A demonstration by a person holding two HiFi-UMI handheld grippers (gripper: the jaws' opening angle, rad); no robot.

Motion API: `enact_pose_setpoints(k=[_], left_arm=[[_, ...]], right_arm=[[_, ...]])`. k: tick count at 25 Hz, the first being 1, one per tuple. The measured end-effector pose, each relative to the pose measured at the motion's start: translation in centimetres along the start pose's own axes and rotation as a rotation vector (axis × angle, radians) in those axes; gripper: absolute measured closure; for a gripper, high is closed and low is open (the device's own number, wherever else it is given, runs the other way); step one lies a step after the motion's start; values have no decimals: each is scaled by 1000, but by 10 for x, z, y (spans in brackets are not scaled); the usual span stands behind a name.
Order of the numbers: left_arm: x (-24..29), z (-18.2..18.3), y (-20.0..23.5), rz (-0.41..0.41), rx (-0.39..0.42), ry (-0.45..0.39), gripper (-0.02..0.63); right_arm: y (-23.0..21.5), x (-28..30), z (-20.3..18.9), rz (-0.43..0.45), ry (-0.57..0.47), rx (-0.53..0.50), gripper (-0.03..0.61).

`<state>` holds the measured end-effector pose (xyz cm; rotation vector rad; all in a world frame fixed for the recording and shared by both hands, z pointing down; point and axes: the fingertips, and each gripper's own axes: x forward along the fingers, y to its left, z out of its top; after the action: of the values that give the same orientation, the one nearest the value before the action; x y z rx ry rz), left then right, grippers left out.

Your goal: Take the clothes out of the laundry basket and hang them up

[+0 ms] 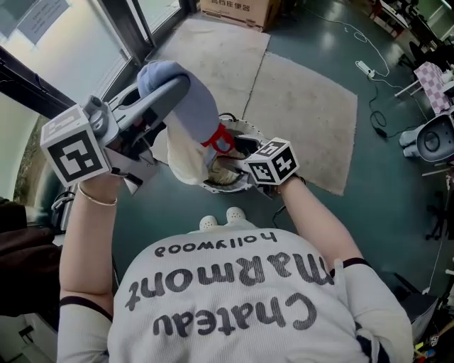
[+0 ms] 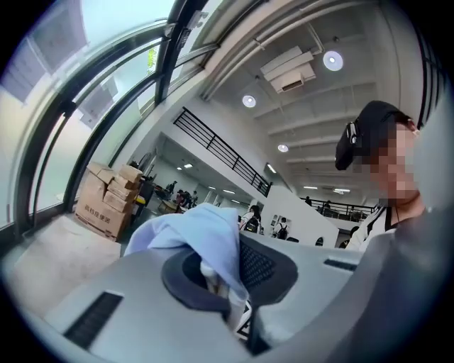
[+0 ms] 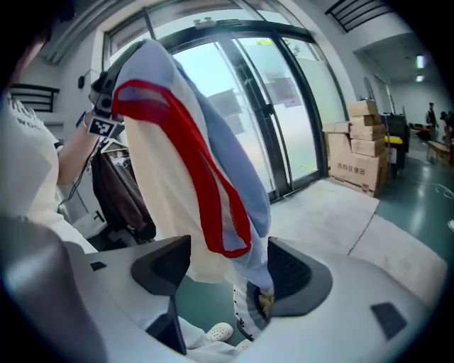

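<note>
A light blue and cream garment [image 1: 193,117] with red trim hangs from my left gripper [image 1: 174,85], which is raised at the upper left and shut on a fold of its blue cloth [image 2: 206,234]. Under it stands the white laundry basket [image 1: 228,186], with more clothes inside. My right gripper [image 1: 247,167] points down at the basket just right of the hanging garment. In the right gripper view its jaws stand wide open, and the garment's lower end [image 3: 213,213] hangs loosely between them without being pinched. The basket's rim [image 3: 245,319] shows below the jaws.
A grey mat [image 1: 305,106] lies on the green floor beyond the basket, with a cardboard box [image 1: 237,10] at its far edge. Glass doors [image 3: 234,106] run along the left. Dark clothes [image 3: 120,191] hang near them. A power strip [image 1: 365,69] and its cable lie at the right.
</note>
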<state>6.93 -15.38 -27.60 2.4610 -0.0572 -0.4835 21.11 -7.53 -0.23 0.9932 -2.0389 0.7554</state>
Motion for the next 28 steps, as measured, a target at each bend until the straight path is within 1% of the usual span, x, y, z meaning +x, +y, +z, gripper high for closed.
enact_pose_setpoints(k=[2,4,5,6,7,9,10,12,13,15,17,19,21,23,25,28], left_arm=[[-4,7,3,10,12,-10,581],[-11,10,7,20,13,-23,580],[-16,9,11,33,10,-27,580],[-22,7,18,53,6,-29,580],[-29,4,27,80,3,-28,580],[-49,-9,50,166,1,-15,580],[-61,-19,66,229,2,0,580],[-87,-44,98,360,-2,37,580],[-97,-57,111,402,-10,49,580],[-112,-82,132,449,-33,74,579],[-123,-112,151,486,-64,119,579],[-121,-136,162,488,-97,147,578],[-111,-154,166,448,-144,133,573],[-102,-166,166,393,-182,94,520],[-92,-177,164,326,-214,54,497],[-77,-199,158,242,-246,45,420]], right_arm=[[1,18,0,-19,18,-49,253],[-4,29,2,-70,19,-100,256],[-8,30,7,-97,7,-124,338],[-10,28,12,-110,-8,-139,513],[-8,23,17,-95,-22,-141,538],[2,7,31,-2,-58,-100,541],[7,-6,42,50,-94,-65,543],[12,-38,73,135,-198,11,543],[14,-55,91,161,-254,32,545],[20,-83,127,171,-345,14,545],[28,-105,160,143,-401,-49,545],[36,-125,188,107,-437,-124,545],[47,-143,212,74,-456,-208,545],[62,-154,230,45,-458,-296,545],[78,-160,244,25,-464,-360,545],[89,-161,256,-10,-469,-392,545]])
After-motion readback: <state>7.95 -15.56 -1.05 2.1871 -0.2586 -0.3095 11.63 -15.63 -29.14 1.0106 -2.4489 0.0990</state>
